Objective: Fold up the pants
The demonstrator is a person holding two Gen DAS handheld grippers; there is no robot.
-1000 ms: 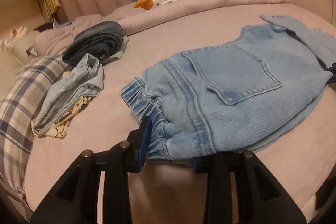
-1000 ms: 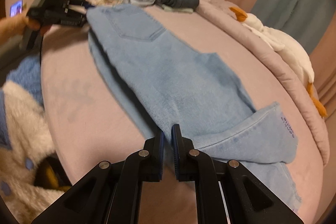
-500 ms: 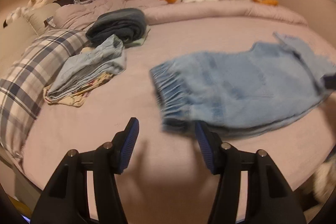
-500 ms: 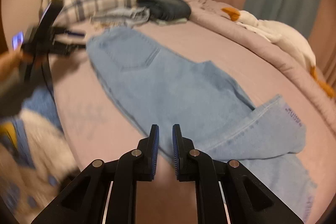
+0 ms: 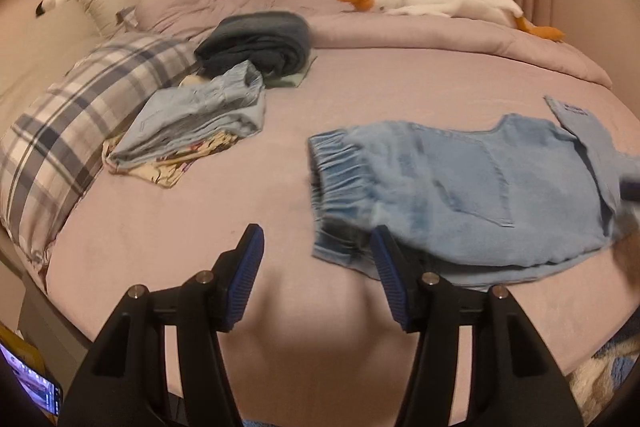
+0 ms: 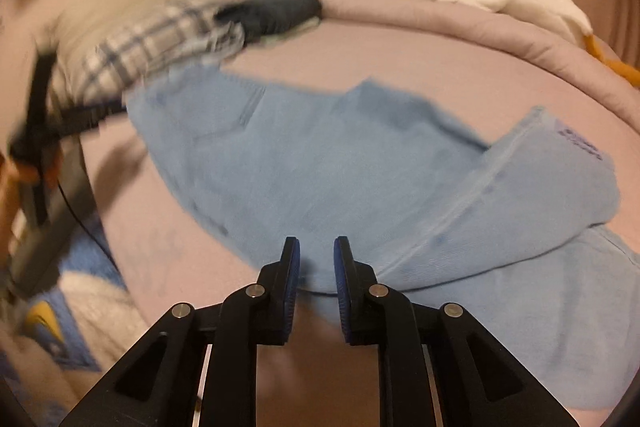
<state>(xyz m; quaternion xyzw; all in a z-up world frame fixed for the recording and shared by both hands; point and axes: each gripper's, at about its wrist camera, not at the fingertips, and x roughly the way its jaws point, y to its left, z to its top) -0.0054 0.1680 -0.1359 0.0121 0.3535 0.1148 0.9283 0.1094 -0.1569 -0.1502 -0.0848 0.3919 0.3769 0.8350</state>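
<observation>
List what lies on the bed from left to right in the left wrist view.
plaid pillow → folded light denim pile → rolled dark garment → light blue jeans. The goose plush lies along the far edge, above the jeans, so it is left out of the order.

right tool [image 6: 316, 255] opening, empty, above light-blue pants [image 6: 360, 163] edge.

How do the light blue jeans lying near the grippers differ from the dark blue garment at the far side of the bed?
The light blue jeans are pale denim; the dark blue garment is much darker. The jeans lie spread out, folded only lengthwise, with one leg end turned back; the dark garment is a compact folded bundle. The jeans lie alone on the sheet; the dark garment rests on a green cloth. Both lie on the bed.
</observation>
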